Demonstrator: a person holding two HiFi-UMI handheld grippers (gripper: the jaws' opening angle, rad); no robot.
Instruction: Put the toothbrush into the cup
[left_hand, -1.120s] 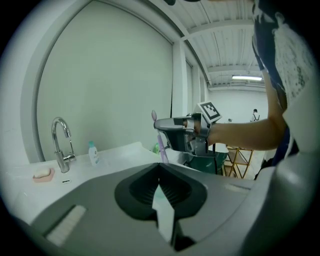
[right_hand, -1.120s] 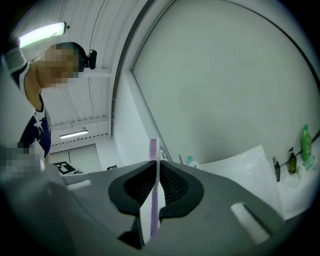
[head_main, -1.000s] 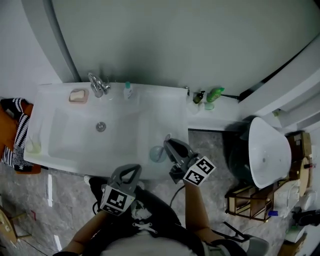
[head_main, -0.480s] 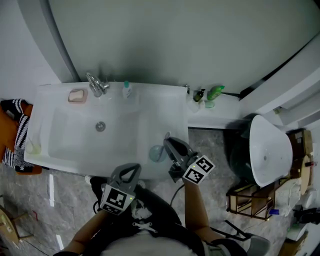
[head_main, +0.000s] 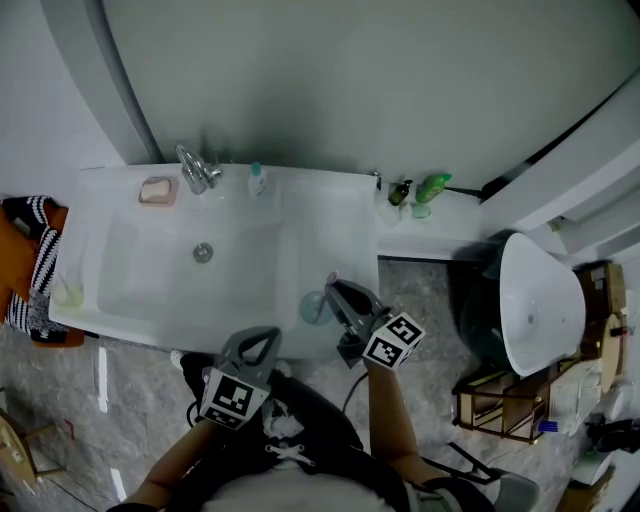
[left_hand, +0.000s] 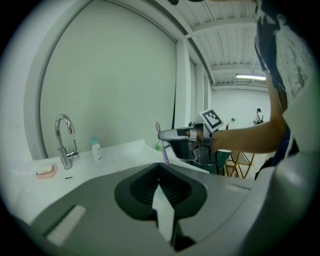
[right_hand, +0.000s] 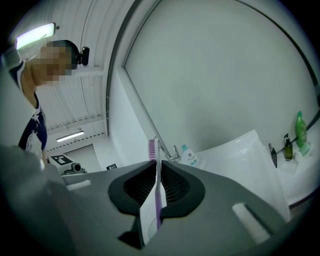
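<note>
Toothbrush (right_hand: 157, 195) is upright, bristles up, pinched mid-handle in my right gripper (head_main: 338, 292) jaws, right by the cup (head_main: 313, 308) on the sink's (head_main: 150, 300) front-right corner. Left gripper (head_main: 258, 340) jaws are closed on nothing and hang near my body. Brush looks light, stiff, thin & prob. slick plastic, so it could swivel between the pads; mid-handle is the right hold IMO, not the bristle end, w/ the lower end free for the cup.
</note>
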